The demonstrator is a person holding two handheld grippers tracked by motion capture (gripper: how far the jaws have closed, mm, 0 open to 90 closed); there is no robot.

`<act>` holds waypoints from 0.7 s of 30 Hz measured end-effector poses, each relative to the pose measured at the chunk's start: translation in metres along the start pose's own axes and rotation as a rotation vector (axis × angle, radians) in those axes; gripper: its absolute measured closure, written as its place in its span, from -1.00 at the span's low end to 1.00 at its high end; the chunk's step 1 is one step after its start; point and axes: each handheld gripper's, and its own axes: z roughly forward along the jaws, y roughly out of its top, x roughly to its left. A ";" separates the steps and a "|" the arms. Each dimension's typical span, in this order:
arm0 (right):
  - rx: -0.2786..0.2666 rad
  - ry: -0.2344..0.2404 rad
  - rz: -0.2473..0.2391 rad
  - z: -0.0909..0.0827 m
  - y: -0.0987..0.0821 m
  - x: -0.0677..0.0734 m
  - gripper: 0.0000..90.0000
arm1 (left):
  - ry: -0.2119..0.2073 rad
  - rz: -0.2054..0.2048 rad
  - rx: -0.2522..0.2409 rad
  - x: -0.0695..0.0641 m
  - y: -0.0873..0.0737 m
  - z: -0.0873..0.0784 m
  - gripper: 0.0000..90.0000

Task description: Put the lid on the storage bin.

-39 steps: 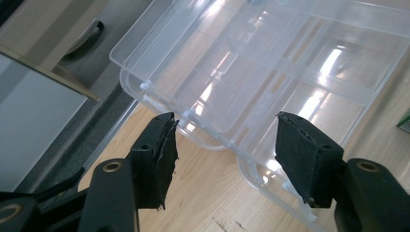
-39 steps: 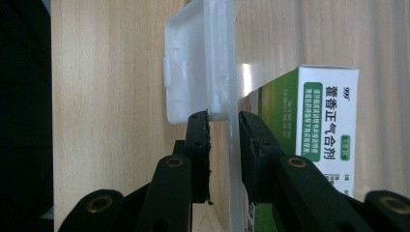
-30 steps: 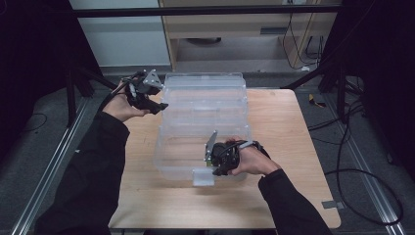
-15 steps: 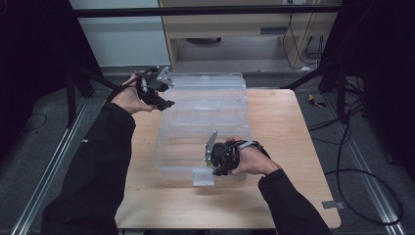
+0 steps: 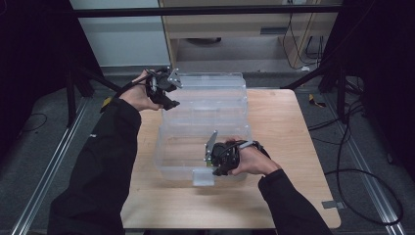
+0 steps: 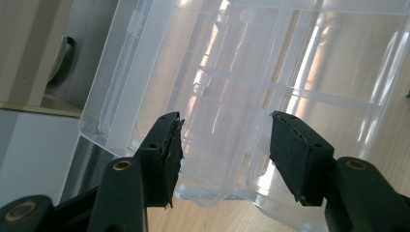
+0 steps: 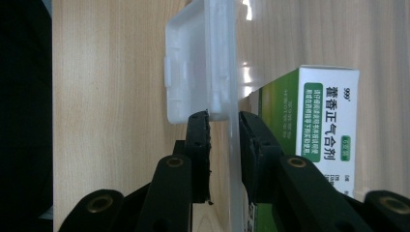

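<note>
Two grippers are at work. Nearest me, my right gripper [image 5: 211, 164] pinches the front wall of the clear plastic box [image 5: 171, 152] on the wooden table [image 5: 284, 127]. Farther off, my left gripper [image 5: 169, 90] is open, its jaws just closing around the lid's [image 5: 210, 93] far corner, not touching.

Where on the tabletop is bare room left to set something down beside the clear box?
Bare wood lies right of the clear box, out to the table edge, and along the near edge between the sleeves. The left strip beside the box is narrow. It is crowded around the right gripper at the front wall and the left gripper at the lid's corner.
</note>
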 end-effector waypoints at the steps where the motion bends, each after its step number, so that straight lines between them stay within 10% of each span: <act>1: -0.002 0.000 -0.001 0.000 0.000 0.000 0.67 | 0.001 0.004 0.004 0.000 0.000 0.002 -0.01; 21: -0.003 0.003 0.001 0.000 0.000 0.000 0.67 | 0.009 0.082 0.057 -0.002 0.005 0.029 0.05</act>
